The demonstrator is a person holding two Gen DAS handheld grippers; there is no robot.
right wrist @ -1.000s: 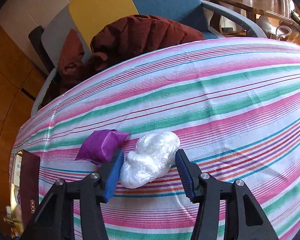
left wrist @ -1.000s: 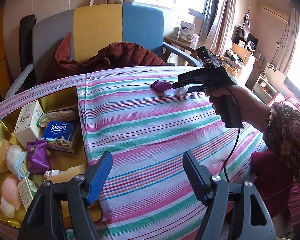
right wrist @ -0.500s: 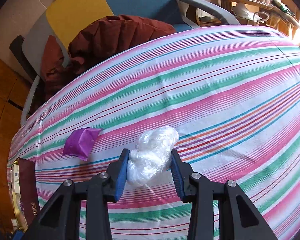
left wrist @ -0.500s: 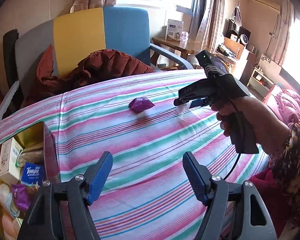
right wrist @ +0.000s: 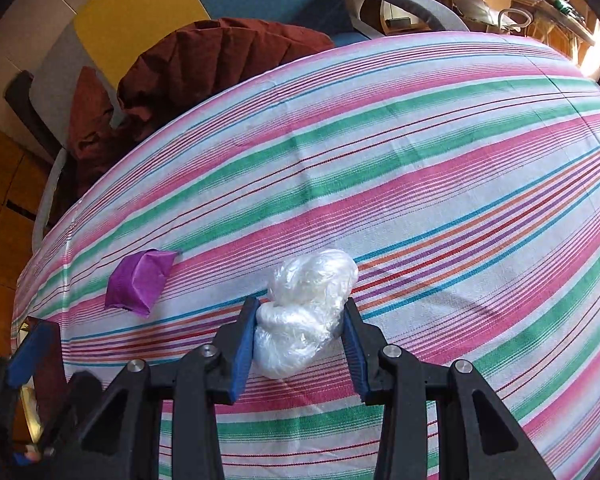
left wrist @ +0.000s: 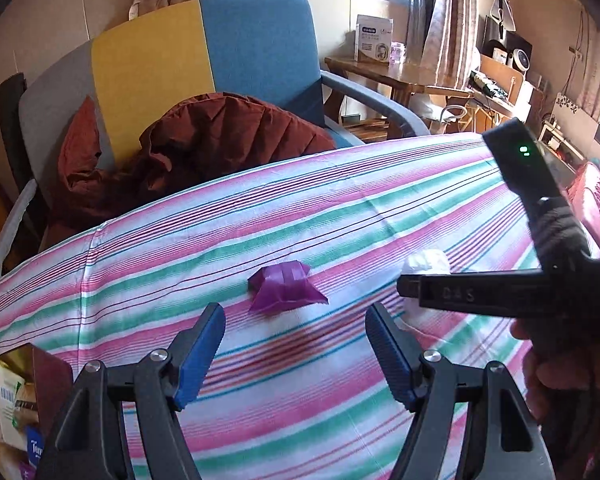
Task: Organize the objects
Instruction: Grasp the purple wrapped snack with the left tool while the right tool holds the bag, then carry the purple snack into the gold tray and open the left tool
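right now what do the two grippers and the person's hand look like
Both are black plastic frames with silver bolts and ribbed blue pads: the left gripper and the right gripper. In the left wrist view the right one's black body shows a green light and embossed letters. The hand gripping it shows no sleeve here.

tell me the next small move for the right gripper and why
Probably lift the clear plastic bundle off the striped cloth. The right gripper has just closed, its blue pads pressing the bundle's sides. The left gripper is open and empty short of the purple pouch.
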